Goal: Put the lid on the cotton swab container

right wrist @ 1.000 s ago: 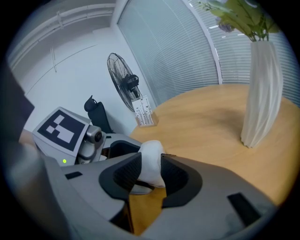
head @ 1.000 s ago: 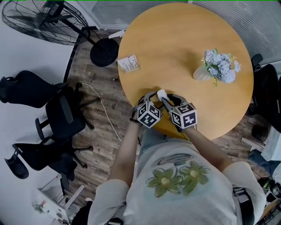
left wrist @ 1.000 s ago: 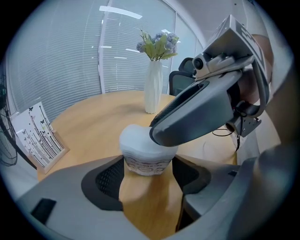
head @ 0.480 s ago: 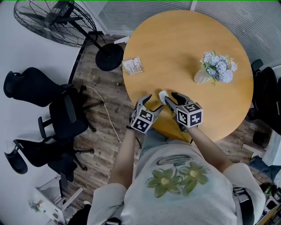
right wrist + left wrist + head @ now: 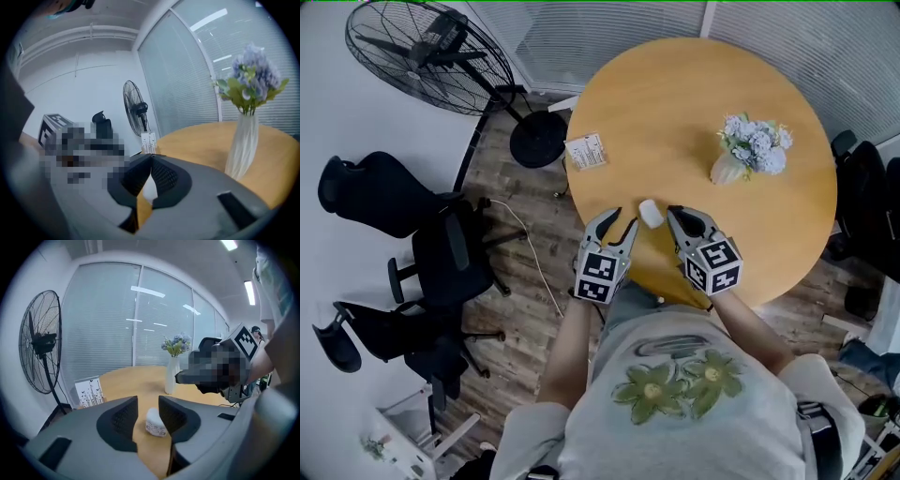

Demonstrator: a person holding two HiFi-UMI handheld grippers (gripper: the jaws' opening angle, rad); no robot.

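The cotton swab container (image 5: 650,214) is a small white tub with a rounded white top. It stands by itself near the front edge of the round wooden table (image 5: 675,103). My left gripper (image 5: 622,220) hovers to its left and clear of it. Its jaws have just been closing, still stand apart and hold nothing. In the left gripper view the container (image 5: 155,422) shows through the gap of that gripper (image 5: 148,401), farther off on the table. My right gripper (image 5: 682,217) is lifted on the container's right. Its jaws have just been closing. In the right gripper view the tips of that gripper (image 5: 151,158) meet, empty, with the container (image 5: 148,191) beyond.
A white vase of blue flowers (image 5: 750,145) stands at the table's right. A small printed card stand (image 5: 585,151) sits at its left edge. Off the table to the left are a floor fan (image 5: 422,56) and black office chairs (image 5: 441,253).
Both grippers have lifted and drawn back from the container, which they flanked closely a second ago. The left jaws have narrowed and the right jaws have come together. The container has stayed put.
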